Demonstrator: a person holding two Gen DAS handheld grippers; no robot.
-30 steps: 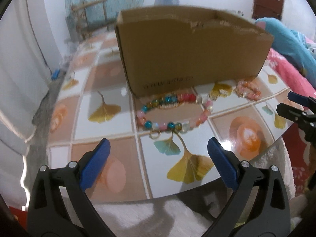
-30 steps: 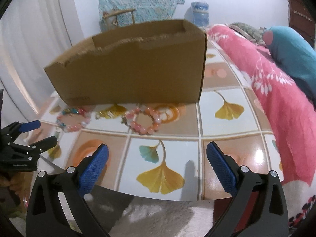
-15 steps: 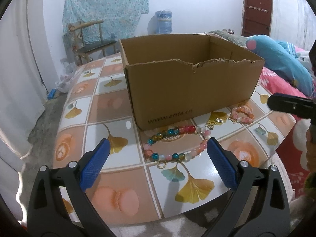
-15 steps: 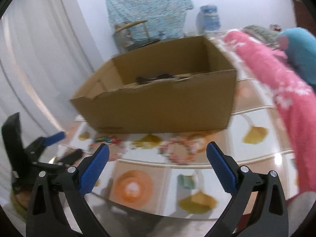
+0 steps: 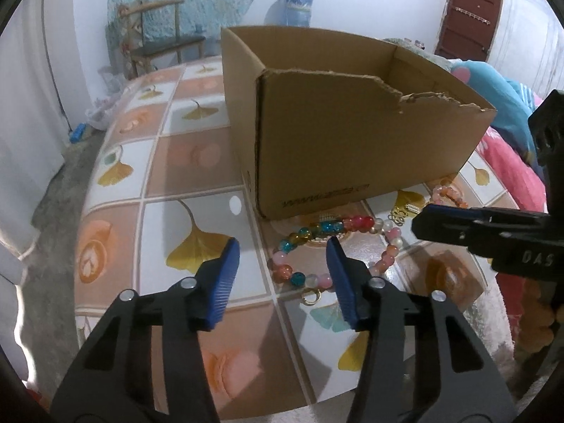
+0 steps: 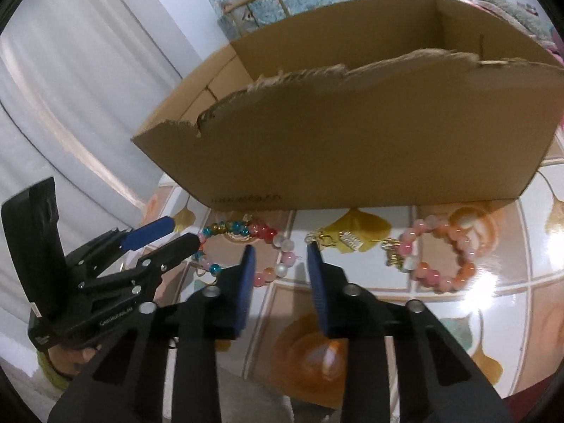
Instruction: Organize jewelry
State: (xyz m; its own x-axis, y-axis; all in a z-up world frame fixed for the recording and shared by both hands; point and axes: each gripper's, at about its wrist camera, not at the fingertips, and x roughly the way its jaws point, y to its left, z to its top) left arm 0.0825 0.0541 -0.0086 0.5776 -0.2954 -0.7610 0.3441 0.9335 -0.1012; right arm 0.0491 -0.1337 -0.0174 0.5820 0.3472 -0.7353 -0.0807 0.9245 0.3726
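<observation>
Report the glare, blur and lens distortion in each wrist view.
Left wrist view: sharp; fisheye bends the table edge; a small white glare spot beside the cardboard box. Right wrist view: softer overall; broad glare on the tiles right of the pink bracelet; the box's torn rim bows strongly.

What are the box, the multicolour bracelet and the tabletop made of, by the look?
Box: brown corrugated cardboard, matte, with a ragged torn top edge. Multicolour bracelet: glossy translucent round beads, glass or plastic, can't tell which, plus a small gold-coloured ring, probably metal. Tabletop: smooth printed ginkgo-leaf surface with bright glare, likely a vinyl cover or laminate.
</observation>
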